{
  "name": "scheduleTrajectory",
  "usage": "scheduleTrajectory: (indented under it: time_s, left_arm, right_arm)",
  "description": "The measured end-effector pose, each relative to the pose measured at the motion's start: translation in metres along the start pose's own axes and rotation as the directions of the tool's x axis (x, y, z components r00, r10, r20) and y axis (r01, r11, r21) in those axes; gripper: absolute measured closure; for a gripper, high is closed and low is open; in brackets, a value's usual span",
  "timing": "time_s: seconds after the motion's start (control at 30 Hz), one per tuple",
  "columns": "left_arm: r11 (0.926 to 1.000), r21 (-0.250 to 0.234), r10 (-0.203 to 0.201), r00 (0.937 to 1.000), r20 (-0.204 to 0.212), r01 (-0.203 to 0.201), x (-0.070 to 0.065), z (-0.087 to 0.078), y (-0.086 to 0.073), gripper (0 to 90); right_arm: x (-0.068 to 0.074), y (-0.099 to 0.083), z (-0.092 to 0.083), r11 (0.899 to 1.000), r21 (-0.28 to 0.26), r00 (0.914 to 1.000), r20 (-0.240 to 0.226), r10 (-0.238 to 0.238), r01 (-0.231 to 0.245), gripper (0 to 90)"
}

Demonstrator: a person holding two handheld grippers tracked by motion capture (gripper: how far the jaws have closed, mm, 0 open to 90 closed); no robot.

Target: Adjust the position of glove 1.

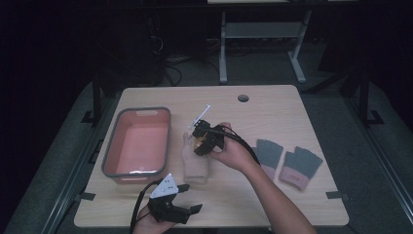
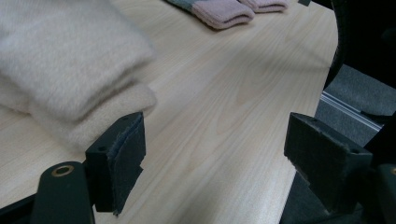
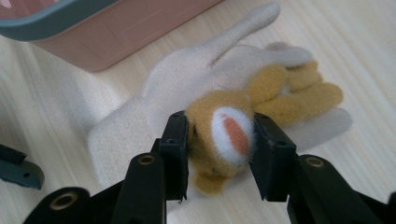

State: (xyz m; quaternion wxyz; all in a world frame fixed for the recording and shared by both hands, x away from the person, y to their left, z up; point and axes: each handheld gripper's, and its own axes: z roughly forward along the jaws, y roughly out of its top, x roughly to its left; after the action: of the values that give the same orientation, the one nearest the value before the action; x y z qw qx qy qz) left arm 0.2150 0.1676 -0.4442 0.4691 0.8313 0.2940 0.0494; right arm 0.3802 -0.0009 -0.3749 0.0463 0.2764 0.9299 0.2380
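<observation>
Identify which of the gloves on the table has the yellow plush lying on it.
The cream glove beside the pink tub; the yellow plush rests on it. The two grey-and-pink gloves lie bare, farther right.

You have one pink plastic bin with a grey rim (image 1: 111, 161), two cream knit gloves (image 1: 196, 165), one mustard plush glove (image 3: 224, 135), and two grey-and-pink gloves (image 1: 269, 157) at right.

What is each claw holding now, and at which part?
Right claw grips the yellow glove at its cuff end. Left claw is open, holding nothing.
</observation>
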Motion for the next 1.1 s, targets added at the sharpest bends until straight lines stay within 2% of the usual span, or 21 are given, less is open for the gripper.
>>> scheduleTrajectory:
  time_s: [0.1,0.27,0.3,0.57,0.7,0.77,0.93,1.0,1.1]
  left_arm:
    - [1.0000,0.001,0.003,1.0000,0.000,-0.003,0.001,0.000,0.000,20.8]
    - [1.0000,0.000,0.005,1.0000,-0.002,-0.005,0.001,-0.001,0.000,20.8]
    - [1.0000,0.000,-0.003,1.0000,-0.001,0.003,0.001,-0.001,0.000,20.8]
    - [1.0000,0.000,0.009,1.0000,-0.002,-0.009,0.001,-0.001,0.000,20.8]
    - [1.0000,0.001,0.008,1.0000,-0.002,-0.008,0.001,0.000,0.000,20.7]
    - [1.0000,0.002,0.006,1.0000,-0.002,-0.006,0.001,0.000,0.000,20.8]
    - [1.0000,0.002,0.003,1.0000,-0.003,-0.003,0.001,0.000,0.000,20.8]
    - [1.0000,0.002,0.003,1.0000,-0.003,-0.003,0.000,0.000,0.000,20.8]
    - [1.0000,0.002,0.006,1.0000,0.000,-0.006,0.000,0.000,0.000,20.8]
  right_arm:
    - [0.000,0.000,0.010,1.000,0.021,0.9999,-0.009,0.008,-0.008,59.9]
    - [0.001,-0.002,0.023,0.999,0.044,1.0000,0.005,0.002,-0.002,58.7]
    - [0.001,-0.002,0.025,0.999,0.052,1.0000,0.001,0.006,-0.006,58.5]
    - [-0.003,-0.012,0.041,0.996,0.085,0.9993,-0.003,0.036,-0.036,54.9]
    - [-0.005,-0.014,0.041,0.996,0.075,0.9983,-0.019,0.054,-0.053,51.9]
    - [-0.005,-0.014,0.039,0.996,0.076,0.9981,-0.033,0.052,-0.049,45.3]
    - [-0.005,-0.013,0.030,0.998,0.044,0.9983,-0.033,0.048,-0.046,41.7]
    - [-0.005,-0.013,0.027,0.998,0.025,0.9974,-0.041,0.060,-0.059,40.6]
    - [-0.003,-0.009,0.023,0.999,0.015,0.9987,-0.023,0.046,-0.046,40.1]
